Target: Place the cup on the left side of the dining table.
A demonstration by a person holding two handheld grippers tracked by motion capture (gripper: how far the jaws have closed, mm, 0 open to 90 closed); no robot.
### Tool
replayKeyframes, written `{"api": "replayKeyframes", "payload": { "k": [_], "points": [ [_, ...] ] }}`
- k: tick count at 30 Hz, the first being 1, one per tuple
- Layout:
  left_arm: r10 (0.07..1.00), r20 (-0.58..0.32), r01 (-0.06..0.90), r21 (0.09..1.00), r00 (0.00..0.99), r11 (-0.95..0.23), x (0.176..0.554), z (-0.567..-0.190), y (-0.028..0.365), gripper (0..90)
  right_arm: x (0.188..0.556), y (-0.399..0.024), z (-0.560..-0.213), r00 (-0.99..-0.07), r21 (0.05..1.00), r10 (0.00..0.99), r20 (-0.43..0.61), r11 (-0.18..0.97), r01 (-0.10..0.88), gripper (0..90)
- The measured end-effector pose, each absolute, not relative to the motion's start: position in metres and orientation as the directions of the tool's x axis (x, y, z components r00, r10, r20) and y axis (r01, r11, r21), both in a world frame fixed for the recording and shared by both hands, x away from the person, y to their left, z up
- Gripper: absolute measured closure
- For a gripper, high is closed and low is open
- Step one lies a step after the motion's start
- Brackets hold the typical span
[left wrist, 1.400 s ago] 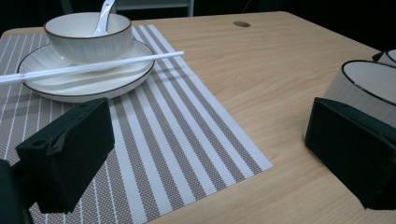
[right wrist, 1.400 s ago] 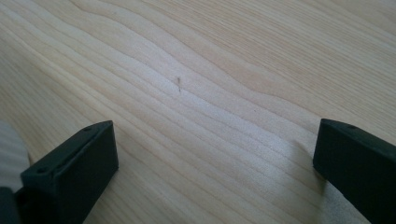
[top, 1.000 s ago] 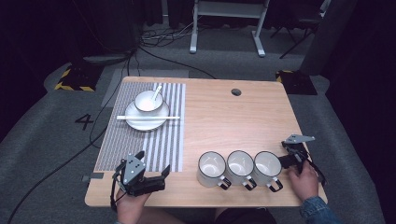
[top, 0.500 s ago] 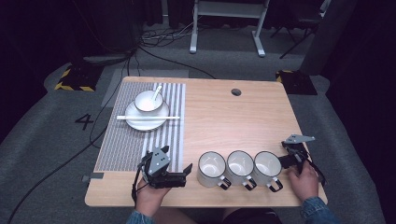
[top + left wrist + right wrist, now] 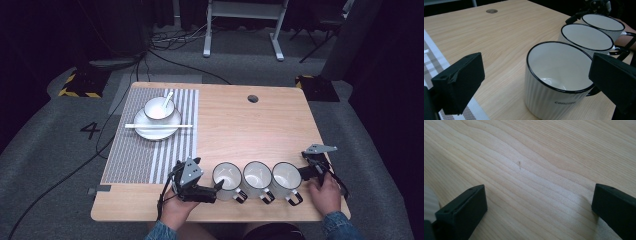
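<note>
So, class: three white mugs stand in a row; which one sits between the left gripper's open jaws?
The leftmost mug, beside the striped mat: the left gripper brackets it, jaws apart, not touching.

Both black claws carry blocky square jaws, grey three-cornered plates, trailing cables; denim cuffs.

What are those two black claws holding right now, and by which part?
Nothing. The left gripper is open around the nearest mug, its jaws not touching it. The right gripper is open over bare table.
</note>
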State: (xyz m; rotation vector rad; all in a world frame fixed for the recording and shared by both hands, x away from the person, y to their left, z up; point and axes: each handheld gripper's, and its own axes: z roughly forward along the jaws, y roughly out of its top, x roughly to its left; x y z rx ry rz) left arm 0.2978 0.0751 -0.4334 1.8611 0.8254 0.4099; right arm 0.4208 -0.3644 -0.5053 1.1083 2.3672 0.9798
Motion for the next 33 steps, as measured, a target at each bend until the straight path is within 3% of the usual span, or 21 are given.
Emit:
{"api": "replayKeyframes", "payload": {
  "k": [18, 33],
  "points": [
    [0.612, -0.121, 0.402, 0.848, 0.781, -0.346, 0.3, -0.462, 0.048, 0.0, 0.421, -0.364, -0.505, -0.634, 0.714, 0.773, -0.021, 0.456, 0.532, 0.2],
    [0.646, -0.062, 0.446, 0.773, 0.761, -0.452, 0.311, -0.488, 0.028, 0.0, 0.421, -0.364, -0.505, -0.632, 0.714, 0.774, -0.019, 0.453, 0.534, 0.2]
  ]
}}
